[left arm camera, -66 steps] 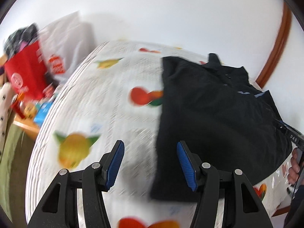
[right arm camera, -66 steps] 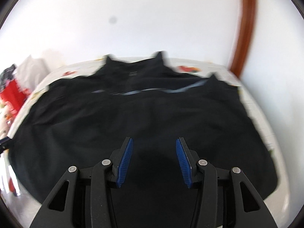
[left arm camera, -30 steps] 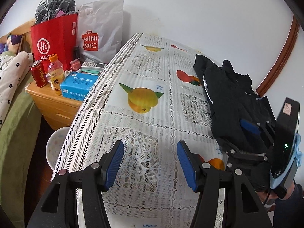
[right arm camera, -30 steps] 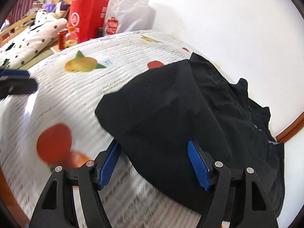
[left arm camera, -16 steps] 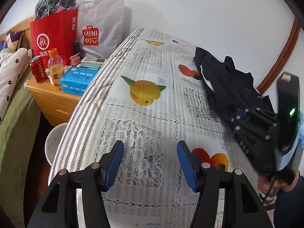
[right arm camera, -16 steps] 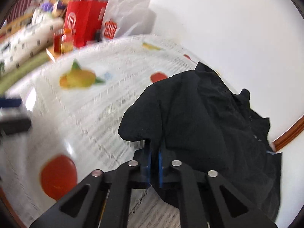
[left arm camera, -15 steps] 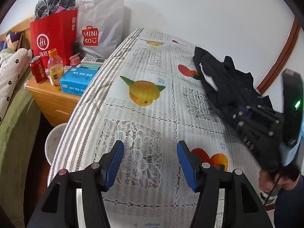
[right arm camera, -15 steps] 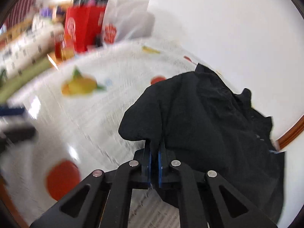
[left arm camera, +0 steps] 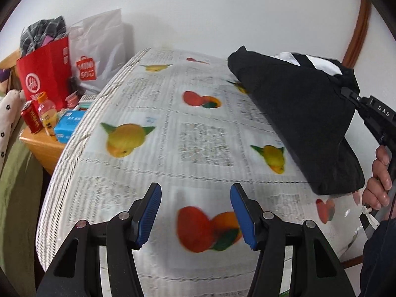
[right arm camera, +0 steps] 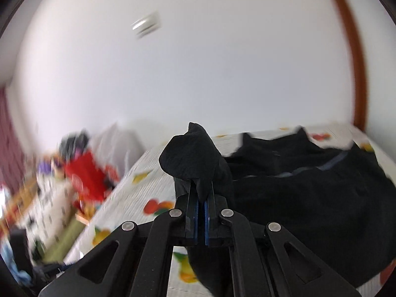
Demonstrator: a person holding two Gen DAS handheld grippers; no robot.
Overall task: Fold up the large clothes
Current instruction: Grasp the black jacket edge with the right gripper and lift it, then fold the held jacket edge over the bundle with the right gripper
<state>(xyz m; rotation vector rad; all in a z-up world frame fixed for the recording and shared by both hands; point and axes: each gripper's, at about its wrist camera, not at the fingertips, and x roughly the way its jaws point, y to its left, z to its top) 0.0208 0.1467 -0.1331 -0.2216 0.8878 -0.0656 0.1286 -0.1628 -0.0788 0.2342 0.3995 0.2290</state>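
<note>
A large black garment (left arm camera: 299,113) lies on the right part of a table with a fruit-print cloth (left arm camera: 203,138). My right gripper (right arm camera: 201,205) is shut on a bunched edge of the black garment (right arm camera: 195,153) and holds it lifted above the table, the rest trailing down to the right. In the left wrist view that right gripper (left arm camera: 346,91) shows at the right edge, a hand around its handle. My left gripper (left arm camera: 195,210) hovers open over bare cloth near the table's front, left of the garment, with nothing between its blue pads.
A wooden bedside cabinet (left arm camera: 42,146) left of the table bears a red can, a drink bottle and a blue tissue box. A red paper bag (left arm camera: 42,76) and a white bag (left arm camera: 99,49) stand behind it. A white wall runs behind the table.
My right gripper closed on the garment's edge and has lifted it up and away from the table, rolling as it rose. The left gripper shifted sideways over the cloth, still open.
</note>
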